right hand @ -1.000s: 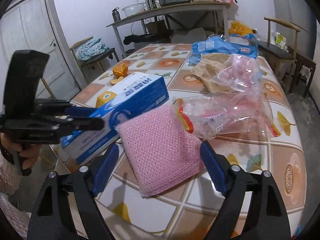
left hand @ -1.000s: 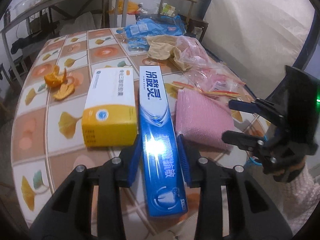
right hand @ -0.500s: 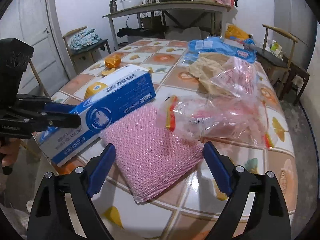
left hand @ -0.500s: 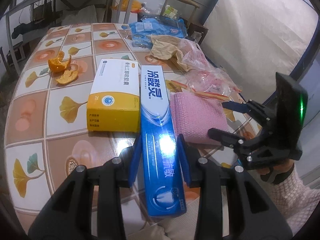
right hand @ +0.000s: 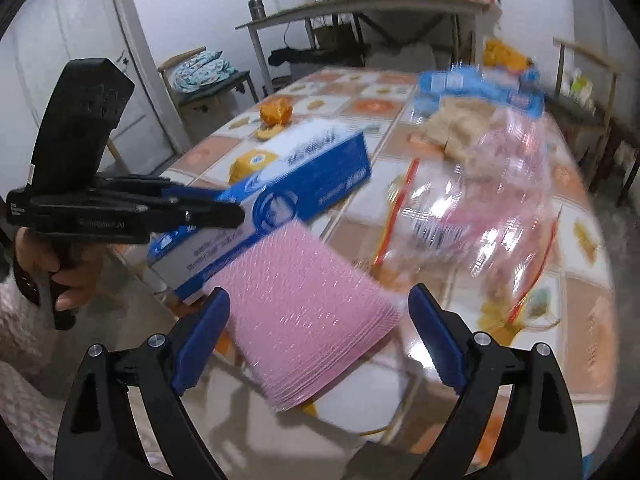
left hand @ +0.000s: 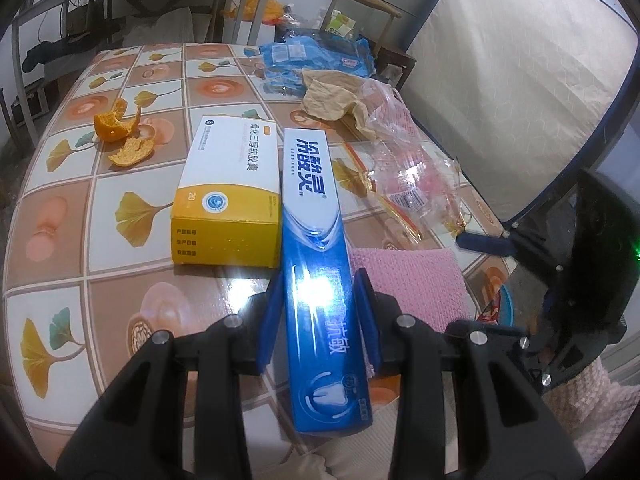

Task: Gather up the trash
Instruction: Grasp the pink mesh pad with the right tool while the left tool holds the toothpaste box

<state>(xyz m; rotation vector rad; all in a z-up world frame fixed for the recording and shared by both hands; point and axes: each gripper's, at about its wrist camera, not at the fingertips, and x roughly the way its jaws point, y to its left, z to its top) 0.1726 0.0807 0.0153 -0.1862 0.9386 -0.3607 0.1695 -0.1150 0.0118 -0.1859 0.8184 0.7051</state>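
A: What lies on the tiled table (left hand: 120,280)?
B: My left gripper (left hand: 316,322) clamps the long blue cardboard toothpaste box (left hand: 316,240) at the near edge: light, stiff, best held mid-length. My right gripper (right hand: 316,336) stands wide around the soft pink mesh pad (right hand: 308,316).

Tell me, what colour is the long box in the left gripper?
Blue, fading to white; clearest in the left wrist view.

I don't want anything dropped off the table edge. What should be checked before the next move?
1. Left gripper clamped on the blue toothpaste box: ok.
2. Right gripper closed on the pink pad: not ok, jaws open, pad between them.
3. Toothpaste box clear of the yellow box: not ok, sides touching.
4. Pink pad free of the plastic bag: cannot tell, blurred.
5. Bin location: cannot tell.
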